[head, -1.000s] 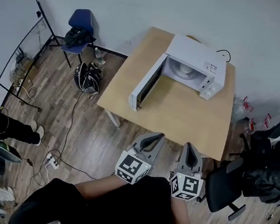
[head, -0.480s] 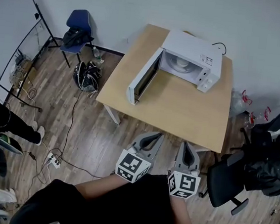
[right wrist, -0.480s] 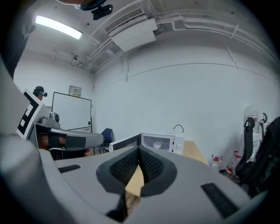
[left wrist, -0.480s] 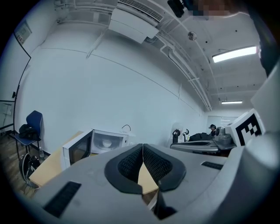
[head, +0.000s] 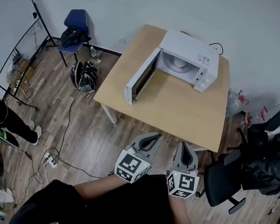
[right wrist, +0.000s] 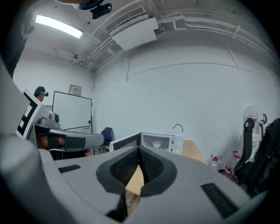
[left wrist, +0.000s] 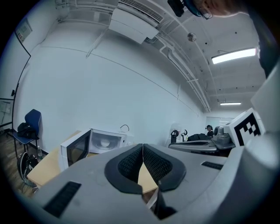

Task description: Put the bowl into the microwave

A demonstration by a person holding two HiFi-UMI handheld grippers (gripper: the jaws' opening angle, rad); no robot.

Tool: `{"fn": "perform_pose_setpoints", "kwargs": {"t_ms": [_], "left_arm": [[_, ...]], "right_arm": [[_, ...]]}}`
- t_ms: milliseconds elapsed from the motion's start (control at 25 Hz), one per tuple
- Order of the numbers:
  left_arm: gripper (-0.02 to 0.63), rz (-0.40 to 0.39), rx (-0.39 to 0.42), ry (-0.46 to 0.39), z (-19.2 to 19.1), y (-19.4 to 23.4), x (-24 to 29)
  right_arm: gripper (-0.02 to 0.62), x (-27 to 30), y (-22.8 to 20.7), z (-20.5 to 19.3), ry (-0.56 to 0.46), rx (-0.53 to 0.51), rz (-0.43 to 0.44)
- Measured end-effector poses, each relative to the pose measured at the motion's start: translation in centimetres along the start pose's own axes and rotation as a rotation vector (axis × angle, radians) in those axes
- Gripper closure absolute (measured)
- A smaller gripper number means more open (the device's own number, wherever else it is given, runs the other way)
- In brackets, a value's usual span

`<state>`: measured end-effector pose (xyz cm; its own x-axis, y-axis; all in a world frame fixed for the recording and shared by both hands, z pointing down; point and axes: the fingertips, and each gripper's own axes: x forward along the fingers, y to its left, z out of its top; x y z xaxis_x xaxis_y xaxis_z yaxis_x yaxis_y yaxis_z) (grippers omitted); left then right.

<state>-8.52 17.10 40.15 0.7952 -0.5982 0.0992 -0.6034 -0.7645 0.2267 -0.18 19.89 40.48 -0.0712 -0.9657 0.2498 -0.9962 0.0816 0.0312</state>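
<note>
I hold the left gripper (head: 153,136) and right gripper (head: 189,147) pinched fully together on nothing, short of the table (head: 180,110). At twelve o'clock the white bowl (head: 177,63) sits inside the open microwave (head: 192,51) — it looks stiff, smooth and probably breakable, best taken by its rim.

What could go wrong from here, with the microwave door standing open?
The open door juts out over the table; the left hand-held gripper, moving in, could knock it. Cables lie on the floor left of the table, so a step that way may trip the person.
</note>
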Motion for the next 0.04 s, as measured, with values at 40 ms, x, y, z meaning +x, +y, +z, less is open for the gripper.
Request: {"fn": "perform_pose_setpoints", "kwargs": {"t_ms": [40], "left_arm": [[0.591,-0.001,0.003,-0.002,0.05,0.0,0.01]], "right_arm": [[0.535,0.06,-0.27,0.12,-0.003,0.004,-0.008]]}}
